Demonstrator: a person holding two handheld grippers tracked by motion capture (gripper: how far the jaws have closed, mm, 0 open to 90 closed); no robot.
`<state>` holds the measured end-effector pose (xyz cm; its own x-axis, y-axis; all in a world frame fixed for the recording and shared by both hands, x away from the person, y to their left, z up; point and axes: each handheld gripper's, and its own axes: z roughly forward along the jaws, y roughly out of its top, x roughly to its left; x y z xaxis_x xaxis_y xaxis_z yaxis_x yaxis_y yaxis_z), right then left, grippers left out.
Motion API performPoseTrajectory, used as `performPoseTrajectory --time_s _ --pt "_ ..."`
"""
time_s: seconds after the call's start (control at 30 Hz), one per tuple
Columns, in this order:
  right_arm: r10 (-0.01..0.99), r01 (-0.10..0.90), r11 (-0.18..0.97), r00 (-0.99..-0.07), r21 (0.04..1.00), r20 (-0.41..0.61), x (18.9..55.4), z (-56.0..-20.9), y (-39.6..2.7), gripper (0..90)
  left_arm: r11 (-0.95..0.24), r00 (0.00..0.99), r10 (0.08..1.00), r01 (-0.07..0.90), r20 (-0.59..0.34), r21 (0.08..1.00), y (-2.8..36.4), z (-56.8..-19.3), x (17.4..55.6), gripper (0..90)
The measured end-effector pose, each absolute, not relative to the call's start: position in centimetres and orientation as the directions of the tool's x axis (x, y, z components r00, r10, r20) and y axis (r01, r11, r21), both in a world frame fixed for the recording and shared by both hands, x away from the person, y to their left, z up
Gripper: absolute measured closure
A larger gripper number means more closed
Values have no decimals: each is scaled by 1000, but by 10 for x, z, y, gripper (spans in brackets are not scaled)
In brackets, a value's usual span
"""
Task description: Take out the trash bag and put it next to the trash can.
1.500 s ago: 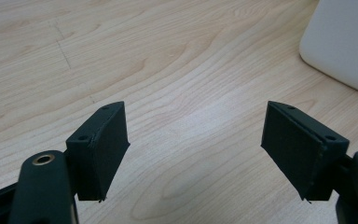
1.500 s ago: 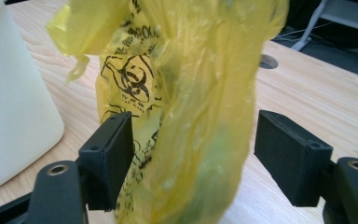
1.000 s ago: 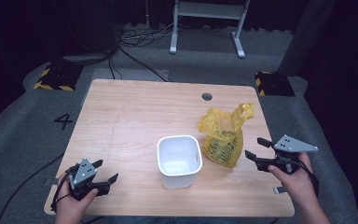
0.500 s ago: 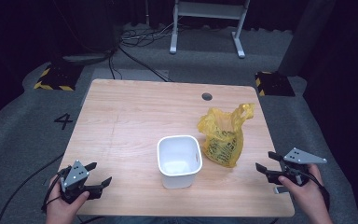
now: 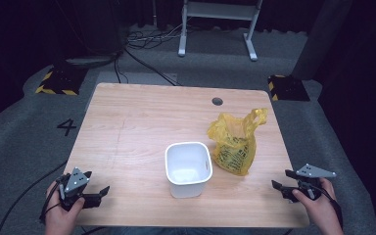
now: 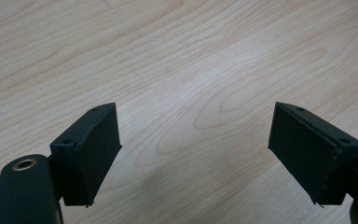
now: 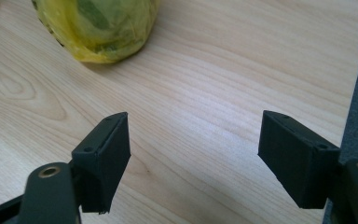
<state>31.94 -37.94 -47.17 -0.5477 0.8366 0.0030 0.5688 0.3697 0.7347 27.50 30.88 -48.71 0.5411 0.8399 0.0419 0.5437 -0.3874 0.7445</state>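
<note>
The crumpled yellow plastic bag (image 5: 235, 142) sits near the wooden tabletop's (image 5: 142, 122) right edge, just beside the white square plastic tub (image 5: 188, 168). The left gripper (image 5: 97, 192) at the near left corner and the right gripper (image 5: 280, 182) at the near right corner have just been opening, jaws wide with nothing between them.

Both hands bare, no sleeves showing. The left gripper (image 5: 100, 192) is black with a grey three-cornered plate on top and a black cable trailing off toward seven o'clock. The right gripper (image 5: 280, 180) matches it, grey plate too. Up close, blocky black jaws with small screws, brass-ringed pivots at their bases.
</note>
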Motion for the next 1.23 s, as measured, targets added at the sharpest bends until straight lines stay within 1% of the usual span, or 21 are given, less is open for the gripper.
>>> performPoseTrajectory --time_s 0.23,0.37,0.43,0.57,0.67,0.7,0.9,1.03,1.17,1.23 --pt "835 593 372 -550 714 22 327 -486 -378 239 -401 556 831 565 27 721 317 -490 279 164" --pt "830 601 382 -557 702 26 329 -494 -375 226 -405 551 834 564 37 720 321 -492 283 163" --pt "825 603 390 -565 696 28 330 -497 -374 218 -397 546 837 574 26 716 321 -494 286 163" --pt "821 575 390 -571 719 12 332 -502 -373 183 -385 569 822 549 6 742 321 -500 294 164" --pt "812 556 406 -583 725 -7 331 -505 -371 151 -379 567 824 563 -10 735 319 -505 297 163" --pt "813 556 406 -583 726 -8 331 -505 -371 151 -383 564 826 585 -19 715 317 -506 298 164" --pt "810 553 409 -587 726 -9 331 -505 -371 151 -366 534 845 601 -17 711 314 -506 301 142" --pt "810 553 408 -587 726 -8 331 -505 -371 150 -357 514 858 613 -12 705 311 -507 306 93" --pt "804 549 413 -595 727 -7 333 -505 -370 150 -355 504 864 617 -5 702 311 -507 306 80" --pt "804 549 412 -594 728 -7 333 -505 -370 150 -341 486 874 631 -12 696 311 -507 306 57"
